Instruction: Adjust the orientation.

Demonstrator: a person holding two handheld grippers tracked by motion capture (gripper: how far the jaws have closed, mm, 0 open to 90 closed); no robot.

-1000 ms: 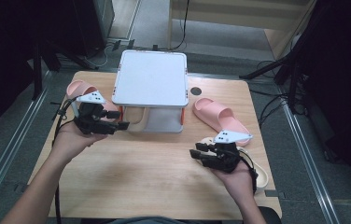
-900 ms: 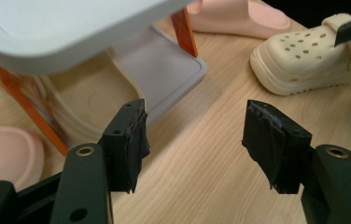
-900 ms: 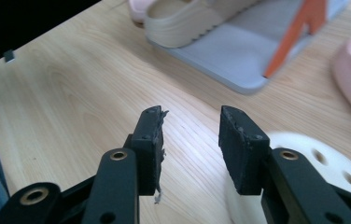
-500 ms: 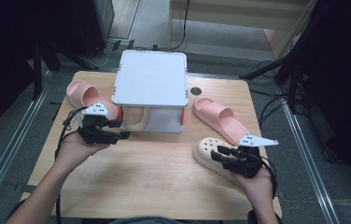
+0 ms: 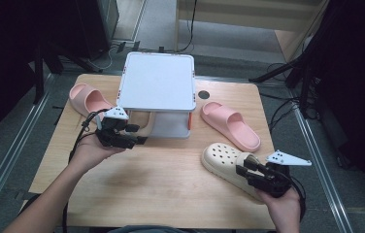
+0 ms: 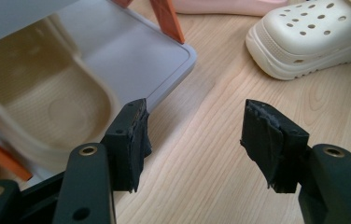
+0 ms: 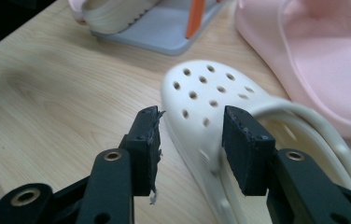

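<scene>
A pale wooden table [image 5: 137,179] stood on a grey floor, dark equipment around it; a white two-tier rack [image 5: 157,81] sat toward its far side, a pink slide [image 5: 230,125] to the rack's right and another pink slide [image 5: 86,97] to its left. The right gripper [image 5: 246,171] hovered over the heel end of the cream clog [image 5: 224,159], which lay on the table near the front right corner; its jaws had just been opening, and in the right gripper view the clog's [image 7: 201,107] perforated toe lay just beyond the two parted fingers [image 7: 148,140], the side of the shoe running between them, the pads apparently not pressing on it, though the angle made that hard to judge. The left gripper [image 5: 137,134] was held at the rack's lower shelf; its fingers [image 6: 131,140] stood wide apart with bare wood between them; a beige shoe [image 6: 38,107] rested on the shelf just beyond the left finger, and the clog [image 6: 309,37] lay well beyond the right one.
</scene>
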